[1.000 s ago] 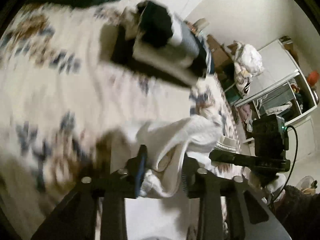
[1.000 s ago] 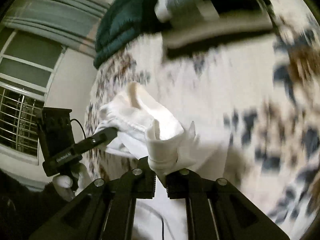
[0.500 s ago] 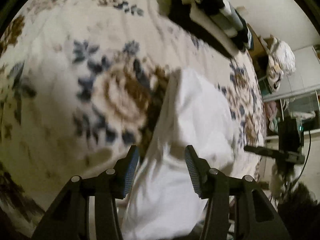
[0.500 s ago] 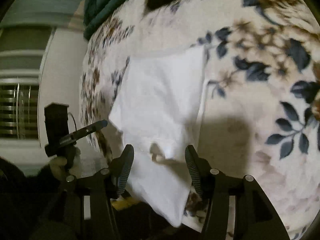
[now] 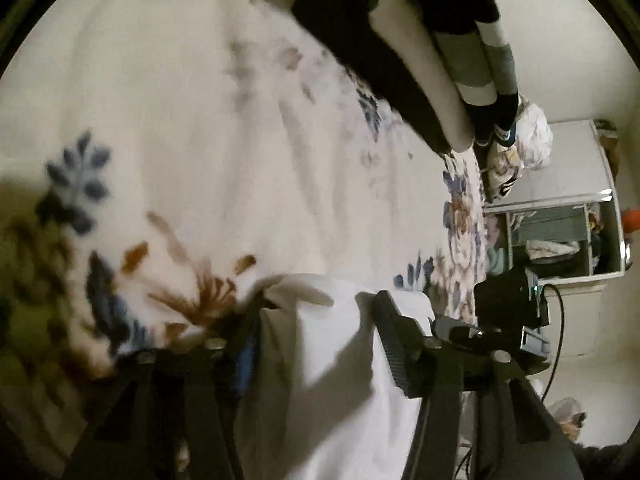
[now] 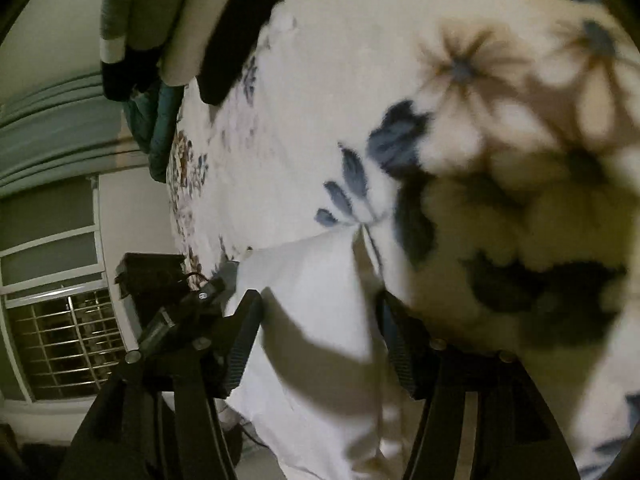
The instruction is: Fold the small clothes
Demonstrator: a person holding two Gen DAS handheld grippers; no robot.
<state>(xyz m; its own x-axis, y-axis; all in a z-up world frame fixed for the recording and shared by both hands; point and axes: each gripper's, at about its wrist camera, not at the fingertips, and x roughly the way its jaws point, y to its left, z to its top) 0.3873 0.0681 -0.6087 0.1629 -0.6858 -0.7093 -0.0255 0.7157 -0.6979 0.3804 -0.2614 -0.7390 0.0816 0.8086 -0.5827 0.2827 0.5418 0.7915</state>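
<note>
A small white garment (image 5: 340,368) lies flat on the flowered bedspread (image 5: 224,152), folded over on itself. My left gripper (image 5: 316,320) is open, low over the garment's left edge, with cloth lying between the fingers but not pinched. In the right wrist view the same white garment (image 6: 304,312) lies under my right gripper (image 6: 320,320), which is open just above its right edge. Each gripper shows in the other's view, the right one (image 5: 504,320) and the left one (image 6: 168,304), close by.
A stack of folded clothes (image 5: 452,40) in black, beige and grey lies further up the bed; it also shows in the right wrist view (image 6: 168,20). A dark green blanket (image 6: 160,128) lies beyond it. A white cabinet (image 5: 560,208) stands beside the bed, and a barred window (image 6: 64,344) on the other side.
Both grippers have let go of the white garment, which now lies flat on the bed. Both have come down low over its near edges and stand open.
</note>
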